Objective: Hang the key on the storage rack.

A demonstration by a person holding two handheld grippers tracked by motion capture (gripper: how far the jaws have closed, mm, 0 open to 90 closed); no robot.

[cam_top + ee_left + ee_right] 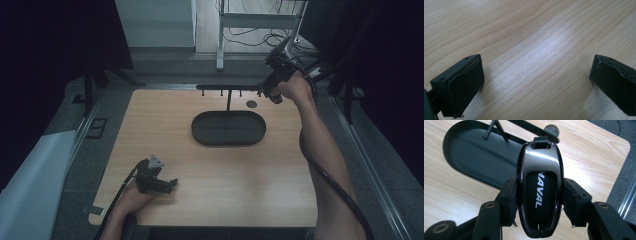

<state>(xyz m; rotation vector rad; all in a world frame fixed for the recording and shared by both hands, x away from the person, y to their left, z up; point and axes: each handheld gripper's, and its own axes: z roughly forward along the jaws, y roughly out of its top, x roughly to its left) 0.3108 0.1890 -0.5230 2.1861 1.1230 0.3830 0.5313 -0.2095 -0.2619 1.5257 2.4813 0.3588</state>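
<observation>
Key fob: a glossy black oval car key fob [539,190] with a matte inset lettered "HAVAL" in white and a strap loop on its far end.
Axis: long axis along the jaws, loop end toward 12 o'clock.
Place: held above the wooden table [210,190], over the black oval tray [474,157], near the stand's crossbar [227,87].
Right gripper [539,202]: clamped on the fob's sides.
Left gripper [536,82]: jaws spread wide, nothing between them, at 7 o'clock on the table.

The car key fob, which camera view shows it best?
The right gripper view: the key fob sits close up, clamped between the right tool's jaws, its HAVAL lettering readable. The high view gives just a dark shape at that tool, beside the rack. The left gripper view looks at bare tabletop.
</observation>
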